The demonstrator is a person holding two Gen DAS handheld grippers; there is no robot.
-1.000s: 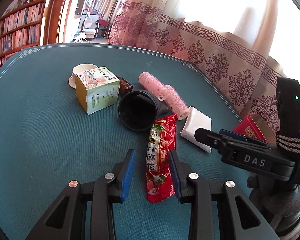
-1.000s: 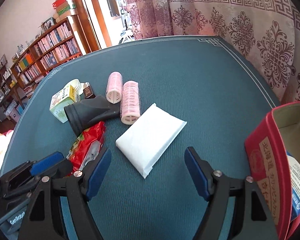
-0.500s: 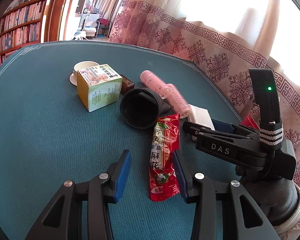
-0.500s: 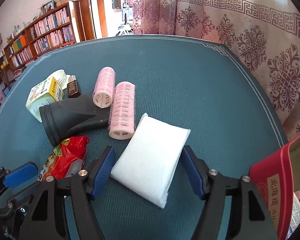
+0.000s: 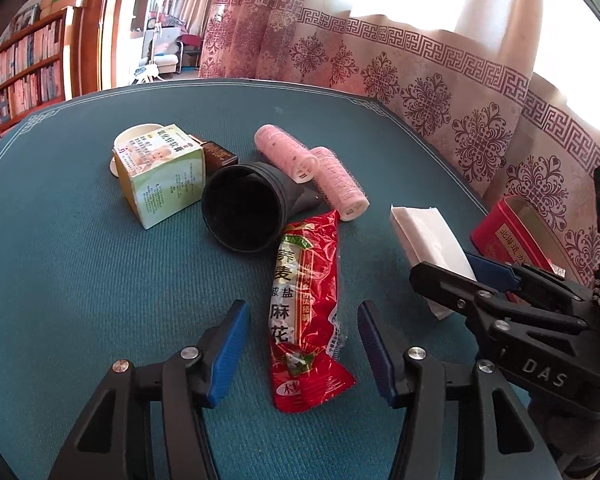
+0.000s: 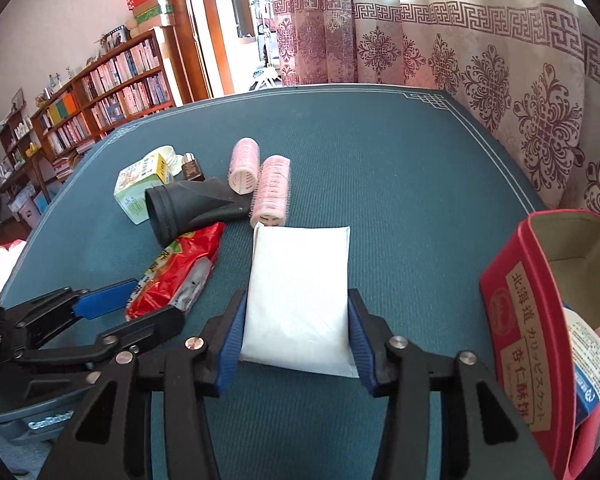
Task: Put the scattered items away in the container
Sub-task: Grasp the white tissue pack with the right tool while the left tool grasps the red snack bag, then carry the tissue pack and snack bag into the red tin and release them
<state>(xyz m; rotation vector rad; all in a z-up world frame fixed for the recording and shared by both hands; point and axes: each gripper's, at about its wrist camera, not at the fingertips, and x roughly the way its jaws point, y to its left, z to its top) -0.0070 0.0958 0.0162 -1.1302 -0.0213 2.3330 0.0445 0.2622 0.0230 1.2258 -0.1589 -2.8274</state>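
White packet (image 6: 298,292) between the right gripper's (image 6: 296,344) closing jaws, pads touching.

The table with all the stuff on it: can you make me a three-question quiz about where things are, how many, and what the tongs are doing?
1. Where is the red box?
A. At the table's right edge
B. Behind the green carton
C. Under the black funnel

2. How many pink hair rollers are there?
A. One
B. Two
C. Four

3. What are the right tongs doing?
A. Hanging over bare cloth
B. Gripping a roller
C. Pressing both sides of the white packet

Answers:
1. A, it stands at the right edge in the right wrist view.
2. B, two lie side by side.
3. C, both blue pads touch the packet's edges.
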